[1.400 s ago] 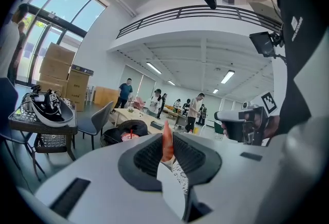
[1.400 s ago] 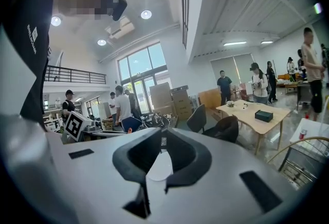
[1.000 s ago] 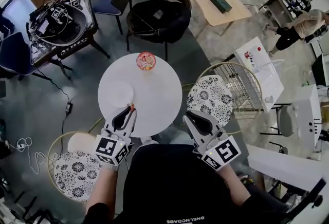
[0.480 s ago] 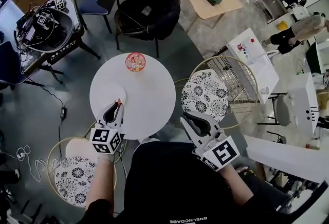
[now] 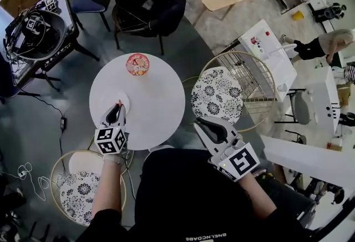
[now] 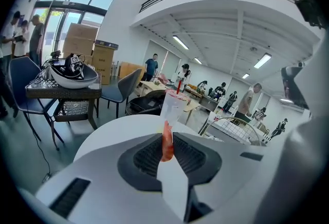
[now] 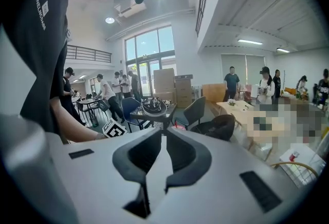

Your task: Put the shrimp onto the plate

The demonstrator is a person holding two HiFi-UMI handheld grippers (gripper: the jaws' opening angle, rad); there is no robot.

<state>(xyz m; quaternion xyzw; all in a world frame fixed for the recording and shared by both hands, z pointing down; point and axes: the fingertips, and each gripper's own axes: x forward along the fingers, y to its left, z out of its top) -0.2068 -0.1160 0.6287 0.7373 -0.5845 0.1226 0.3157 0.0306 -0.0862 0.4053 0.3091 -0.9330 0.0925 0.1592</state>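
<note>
A small orange shrimp (image 6: 167, 141) is pinched between the pads of my left gripper (image 6: 165, 142), which is shut on it. In the head view that gripper (image 5: 117, 107) reaches over the left part of the round white table (image 5: 155, 107), its tip with the shrimp (image 5: 118, 103) above the white plate (image 5: 123, 100). Whether the shrimp touches the plate I cannot tell. My right gripper (image 5: 206, 124) hangs off the table's right edge, shut and empty, its jaws (image 7: 164, 135) meeting tip to tip.
A red-lidded noodle cup (image 5: 137, 64) stands at the table's far edge and shows ahead of the left jaws as a cup (image 6: 172, 107). Patterned stools (image 5: 217, 95) (image 5: 83, 191), a wire basket (image 5: 260, 88) and a black chair (image 5: 147, 10) ring the table. People stand farther back.
My left gripper has carried the shrimp leftward from the table's near middle to over the plate. The right gripper has stayed where it was, shut.
</note>
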